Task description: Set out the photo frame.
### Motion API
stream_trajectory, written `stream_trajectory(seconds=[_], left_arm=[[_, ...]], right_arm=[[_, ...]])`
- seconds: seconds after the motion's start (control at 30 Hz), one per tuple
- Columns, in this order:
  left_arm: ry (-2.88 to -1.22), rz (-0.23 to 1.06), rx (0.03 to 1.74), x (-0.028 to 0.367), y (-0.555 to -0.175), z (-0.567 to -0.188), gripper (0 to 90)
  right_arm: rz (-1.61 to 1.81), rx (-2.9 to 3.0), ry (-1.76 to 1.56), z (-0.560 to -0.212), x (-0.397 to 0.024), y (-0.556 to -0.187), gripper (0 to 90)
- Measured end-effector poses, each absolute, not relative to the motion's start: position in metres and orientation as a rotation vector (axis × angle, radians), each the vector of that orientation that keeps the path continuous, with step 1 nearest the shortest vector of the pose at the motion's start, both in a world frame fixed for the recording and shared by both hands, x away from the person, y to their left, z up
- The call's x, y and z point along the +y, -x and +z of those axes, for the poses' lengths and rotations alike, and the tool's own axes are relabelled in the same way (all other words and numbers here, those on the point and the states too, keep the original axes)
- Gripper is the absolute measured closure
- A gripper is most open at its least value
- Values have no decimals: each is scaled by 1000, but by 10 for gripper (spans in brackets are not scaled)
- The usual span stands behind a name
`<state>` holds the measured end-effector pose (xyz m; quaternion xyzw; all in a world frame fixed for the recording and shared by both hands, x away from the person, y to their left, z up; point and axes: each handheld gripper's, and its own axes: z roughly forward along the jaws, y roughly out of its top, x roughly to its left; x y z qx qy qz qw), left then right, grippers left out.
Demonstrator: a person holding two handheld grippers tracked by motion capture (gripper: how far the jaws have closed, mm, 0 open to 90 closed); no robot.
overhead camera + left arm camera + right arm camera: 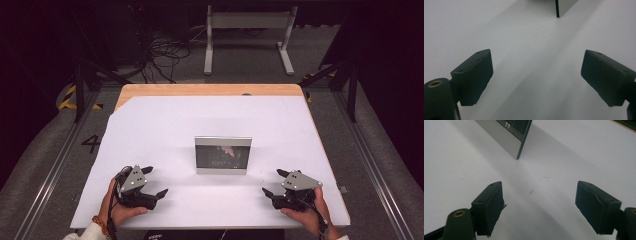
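Both grippers sit at the bottom of the high view, the left gripper [156, 181] at lower left and the right gripper [274, 182] at lower right, each with jaws spread wide and nothing between them. Between and beyond them, at the centre of the frame, a framed picture [223, 155] stands upright on the white table cover [165, 125], well apart from both. In the right gripper view its near edge [520, 145] rises at upper centre. To take it cleanly, I would close in on both side edges together, level, so the frame does not tip backward.
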<state>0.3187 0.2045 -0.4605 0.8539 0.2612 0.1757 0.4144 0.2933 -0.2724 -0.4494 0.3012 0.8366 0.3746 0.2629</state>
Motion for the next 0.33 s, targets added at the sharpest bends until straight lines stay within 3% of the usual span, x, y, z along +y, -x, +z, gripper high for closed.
stream_trajectory(seconds=[0.33], left_arm=[[-2123, 469, 693, 207, -320, -460, 112]], right_arm=[[1018, 2235, -824, -447, -274, -294, 217]])
